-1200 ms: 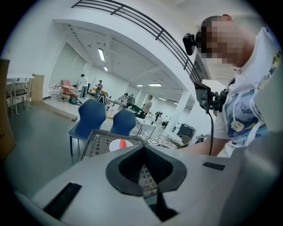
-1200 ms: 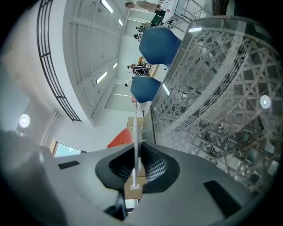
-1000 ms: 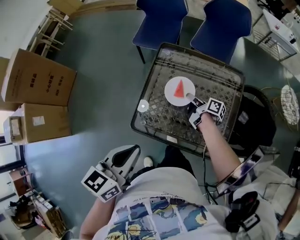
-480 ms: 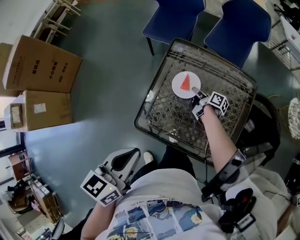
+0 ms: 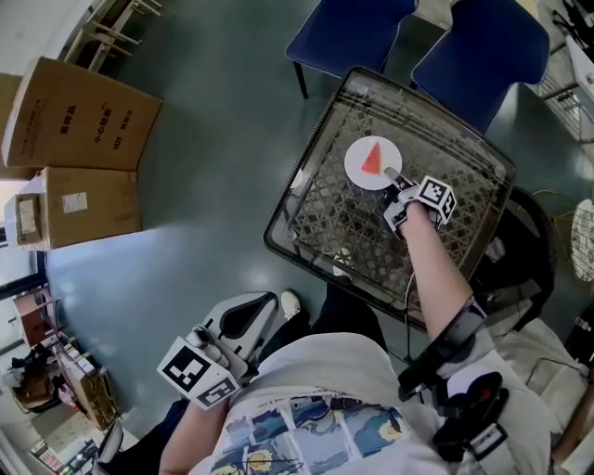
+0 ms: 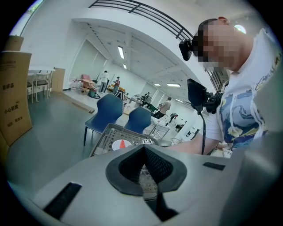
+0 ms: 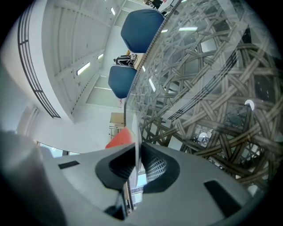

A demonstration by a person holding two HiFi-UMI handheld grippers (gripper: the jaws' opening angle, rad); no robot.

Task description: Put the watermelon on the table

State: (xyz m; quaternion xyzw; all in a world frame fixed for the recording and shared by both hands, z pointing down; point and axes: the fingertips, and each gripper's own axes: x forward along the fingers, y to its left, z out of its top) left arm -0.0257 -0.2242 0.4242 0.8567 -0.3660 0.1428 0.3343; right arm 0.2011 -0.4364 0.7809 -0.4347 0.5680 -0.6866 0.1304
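A red watermelon wedge (image 5: 373,159) lies on a small white plate (image 5: 356,173) over the far half of the woven, glass-topped table (image 5: 320,232). My right gripper (image 5: 397,183) is shut on the plate's near rim. In the right gripper view the rim (image 7: 138,141) stands edge-on between the pads of this gripper (image 7: 136,165), with the wedge (image 7: 121,137) behind it. Whether the plate touches the tabletop I cannot tell. My left gripper (image 5: 260,304) hangs low by my body, shut and empty. From the left gripper (image 6: 143,152), the wedge (image 6: 122,143) shows far off.
Two blue chairs (image 5: 348,28) (image 5: 483,42) stand behind the table. Cardboard boxes (image 5: 83,116) (image 5: 79,213) sit on the floor at the left. A dark bag or seat (image 5: 520,250) is beside the table's right edge. My legs are close to its near rim.
My right gripper has sunk with the plate and wedge towards the tabletop, and the plate looks smaller now. The left gripper has shifted only slightly.
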